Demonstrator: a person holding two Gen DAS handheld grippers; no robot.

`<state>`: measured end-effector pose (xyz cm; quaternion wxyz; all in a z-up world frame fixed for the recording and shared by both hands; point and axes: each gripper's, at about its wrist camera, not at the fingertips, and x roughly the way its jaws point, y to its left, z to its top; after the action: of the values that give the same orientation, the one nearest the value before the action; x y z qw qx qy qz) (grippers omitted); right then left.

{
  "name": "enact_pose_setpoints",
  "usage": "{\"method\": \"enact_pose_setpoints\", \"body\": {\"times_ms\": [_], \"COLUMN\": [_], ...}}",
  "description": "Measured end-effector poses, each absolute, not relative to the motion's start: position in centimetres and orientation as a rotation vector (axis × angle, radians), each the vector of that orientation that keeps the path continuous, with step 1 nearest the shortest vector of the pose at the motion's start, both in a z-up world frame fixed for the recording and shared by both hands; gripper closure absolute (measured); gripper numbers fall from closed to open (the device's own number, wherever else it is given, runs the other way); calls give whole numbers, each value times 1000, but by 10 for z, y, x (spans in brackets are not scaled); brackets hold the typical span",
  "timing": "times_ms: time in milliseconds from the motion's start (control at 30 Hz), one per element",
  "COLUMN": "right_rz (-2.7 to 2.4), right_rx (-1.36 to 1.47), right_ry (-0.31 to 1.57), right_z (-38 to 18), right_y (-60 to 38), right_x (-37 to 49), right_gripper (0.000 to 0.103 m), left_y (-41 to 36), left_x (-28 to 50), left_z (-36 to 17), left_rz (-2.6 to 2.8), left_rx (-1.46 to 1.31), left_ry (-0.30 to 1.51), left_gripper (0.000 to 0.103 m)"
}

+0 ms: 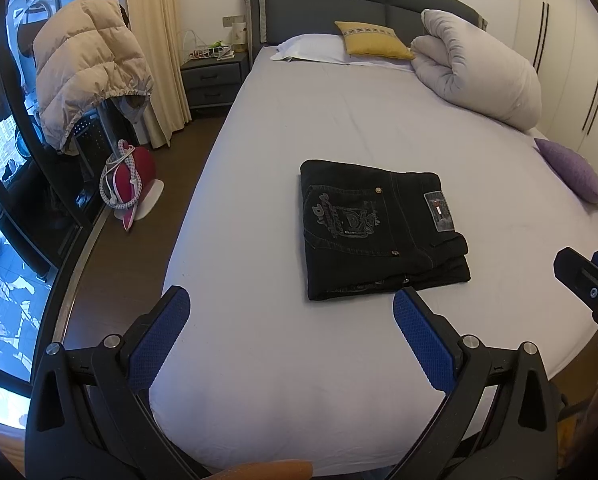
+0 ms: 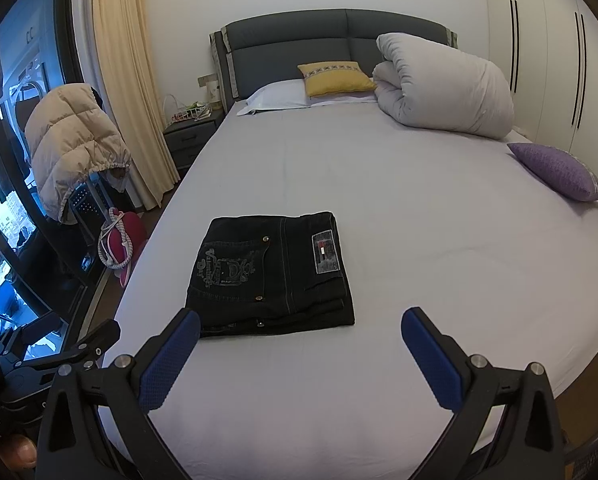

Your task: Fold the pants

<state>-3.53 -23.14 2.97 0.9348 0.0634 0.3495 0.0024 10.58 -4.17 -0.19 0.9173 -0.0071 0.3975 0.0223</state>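
Resting folded: black pants (image 1: 383, 236) laid on bed (image 1: 259, 360) | left gripper (image 1: 291, 312), right gripper (image 2: 301, 330) held back, fingers spread, empty | folding judged complete

Bedroom w/ dark wood floor (image 1: 139, 264). Bed (image 2: 379, 184) in pale lilac sheet, grey padded headboard (image 2: 339, 40). Rolled white duvet (image 2: 439, 84), yellow cushion (image 2: 335, 78), purple cushion (image 2: 555, 170) on top. Grey nightstand (image 1: 213, 78) at left by cream curtain (image 2: 127, 80). White wardrobe doors (image 2: 547, 52) at right. Puffer jacket (image 1: 87, 68) draped by dark-framed window (image 1: 3, 160); daylight blue through glass.
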Motion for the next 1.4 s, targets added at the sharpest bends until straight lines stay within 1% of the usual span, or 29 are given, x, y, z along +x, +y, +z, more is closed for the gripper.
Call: {"method": "enact_pose_setpoints", "body": {"times_ms": [1400], "right_rz": [21], "right_rx": [136], "right_ry": [734], "right_z": [20], "right_y": [-229], "right_x": [-38], "right_gripper": [0], "left_y": [-38], "left_x": [110], "left_z": [-8], "left_rz": [40], "left_rx": [-18], "left_ry": [836], "left_gripper": [0]}}
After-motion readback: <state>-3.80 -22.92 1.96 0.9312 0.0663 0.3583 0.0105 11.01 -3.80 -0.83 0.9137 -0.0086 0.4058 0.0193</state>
